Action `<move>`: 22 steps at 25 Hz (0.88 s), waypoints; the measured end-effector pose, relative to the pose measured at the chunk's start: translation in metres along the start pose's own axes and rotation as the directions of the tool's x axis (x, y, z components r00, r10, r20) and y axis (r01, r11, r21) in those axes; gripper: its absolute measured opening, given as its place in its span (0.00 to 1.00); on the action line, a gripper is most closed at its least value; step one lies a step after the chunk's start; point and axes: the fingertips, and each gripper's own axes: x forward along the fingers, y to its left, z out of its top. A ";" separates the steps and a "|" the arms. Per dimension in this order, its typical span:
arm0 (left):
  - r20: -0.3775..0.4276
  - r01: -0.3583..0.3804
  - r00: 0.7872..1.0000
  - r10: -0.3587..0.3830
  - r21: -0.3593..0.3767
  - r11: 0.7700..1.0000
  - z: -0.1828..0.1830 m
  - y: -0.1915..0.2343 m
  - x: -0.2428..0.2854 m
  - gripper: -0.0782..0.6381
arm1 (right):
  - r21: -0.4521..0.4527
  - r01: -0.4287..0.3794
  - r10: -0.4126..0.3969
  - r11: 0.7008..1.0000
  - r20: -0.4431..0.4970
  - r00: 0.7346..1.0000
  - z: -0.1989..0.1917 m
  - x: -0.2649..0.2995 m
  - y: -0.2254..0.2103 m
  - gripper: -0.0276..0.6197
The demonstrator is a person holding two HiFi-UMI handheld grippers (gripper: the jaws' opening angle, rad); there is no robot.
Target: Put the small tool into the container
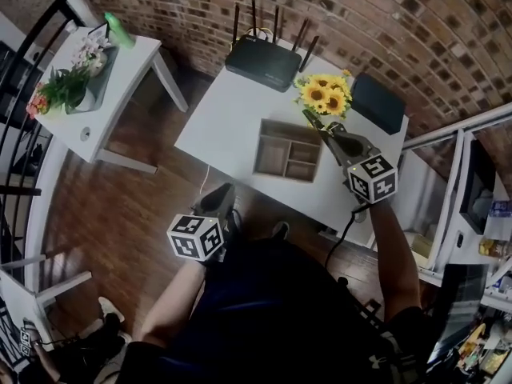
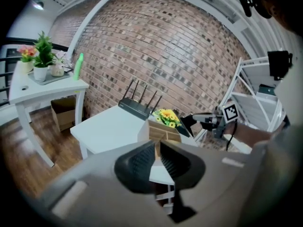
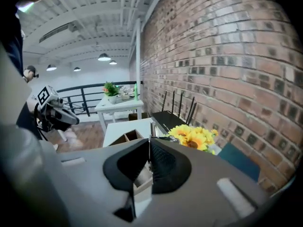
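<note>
Brick walling backs a white bench (image 1: 232,102) in a loft with dark wood flooring.

The right tongs (image 3: 149,141) are pinched almost fully together on the small tool (image 3: 149,150). It shows only as a thin pale sliver standing edge-on in the slit, and its long axis seems to run along the jaws. What kind of tool it is cannot be told.

In the head view these tongs (image 1: 312,122) hang above the far right corner of the wooden container (image 1: 290,124). The sunflowers (image 1: 324,94) are just beyond them. Seen along the jaws, the container's open compartments (image 3: 124,137) lie below and to the left, so the drop seems to call for a short shift leftward and down.

The left tongs (image 2: 156,148) are only a narrow slit apart and hold nothing. They sit low by the person's body (image 1: 218,201), off the bench's near edge and well apart from the container, so the right hand is plainly the nearer one.

Further out, a black router (image 1: 262,62) stands at the bench's far edge. A dark teal pad (image 1: 378,102) lies behind the flowers, and a second white table (image 1: 128,70) carries potted plants.
</note>
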 end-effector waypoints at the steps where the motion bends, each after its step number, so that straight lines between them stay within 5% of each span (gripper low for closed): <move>1: 0.005 -0.011 1.000 0.011 -0.007 1.000 0.000 0.003 -0.003 0.16 | -0.046 -0.014 0.014 0.999 -0.009 1.000 0.005 0.006 0.005 0.07; 10: 0.042 -0.085 0.995 0.088 -0.060 0.995 -0.007 0.027 -0.026 0.15 | -0.399 -0.156 0.123 0.904 -0.107 0.987 0.024 0.057 0.053 0.07; 19: 0.045 -0.130 0.990 0.134 -0.090 0.987 -0.008 0.037 -0.036 0.15 | -0.561 -0.251 0.130 0.789 -0.246 0.960 0.005 0.085 0.071 0.07; 22: 0.046 -0.136 0.989 0.141 -0.098 0.986 -0.009 0.038 -0.038 0.15 | -0.580 -0.254 0.121 0.774 -0.258 0.959 0.000 0.086 0.071 0.07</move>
